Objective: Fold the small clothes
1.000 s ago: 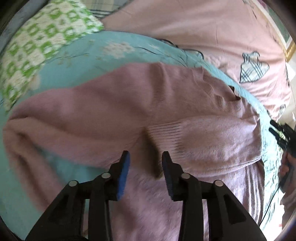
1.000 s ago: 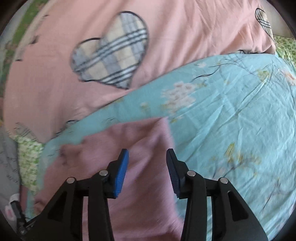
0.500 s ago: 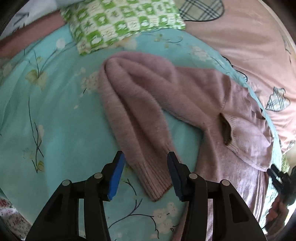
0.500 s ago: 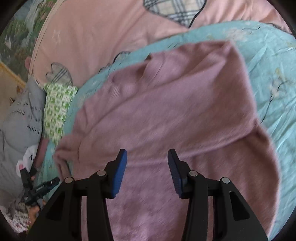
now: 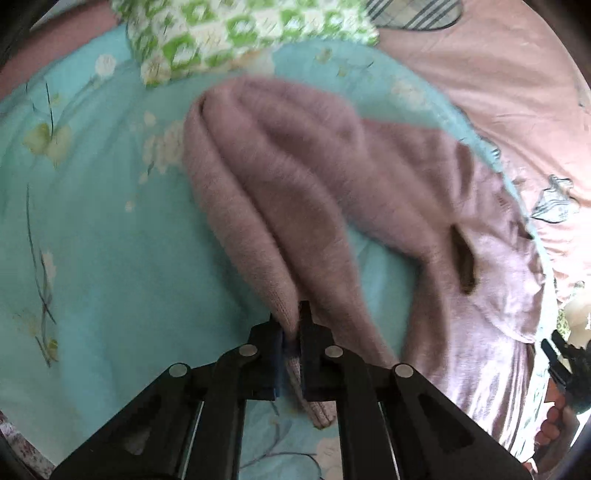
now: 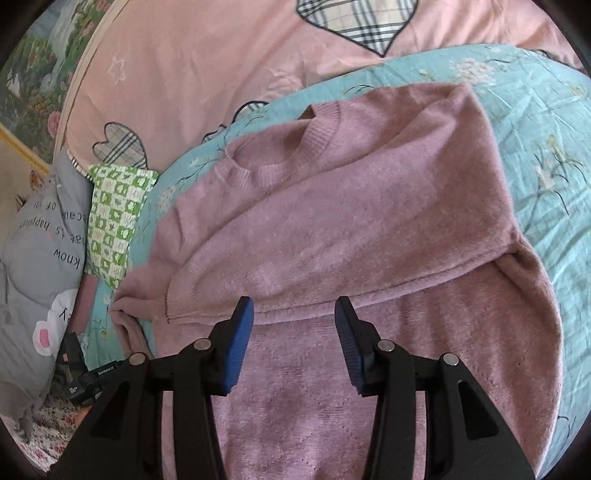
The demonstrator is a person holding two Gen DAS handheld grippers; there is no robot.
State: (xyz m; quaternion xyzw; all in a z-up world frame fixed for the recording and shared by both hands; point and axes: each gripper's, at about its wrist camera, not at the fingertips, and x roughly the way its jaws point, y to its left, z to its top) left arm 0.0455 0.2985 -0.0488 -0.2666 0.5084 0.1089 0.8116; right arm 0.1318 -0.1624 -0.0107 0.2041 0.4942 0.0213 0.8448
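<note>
A mauve knitted sweater (image 6: 369, 206) lies on a turquoise floral bedspread (image 6: 546, 122), one sleeve folded across its chest. In the left wrist view its other sleeve (image 5: 258, 221) runs down toward me, and my left gripper (image 5: 292, 332) is shut on the sleeve near the ribbed cuff, whose end (image 5: 319, 413) hangs out below the jaws. In the right wrist view my right gripper (image 6: 293, 325) stands open just above the sweater's lower body, near the edge of the folded sleeve, with nothing between its fingers.
A green checked pillow (image 5: 236, 33) lies beyond the sleeve; it also shows as the pillow (image 6: 114, 218) left of the sweater. A pink quilt with plaid hearts (image 6: 229, 48) covers the far side. A grey printed cushion (image 6: 33, 266) lies at the left. A hand (image 5: 554, 424) shows at the right edge.
My left gripper swung from the sweater's body to its outstretched sleeve, then closed on it near the cuff. My right gripper moved over the sweater's lower body and stayed open.
</note>
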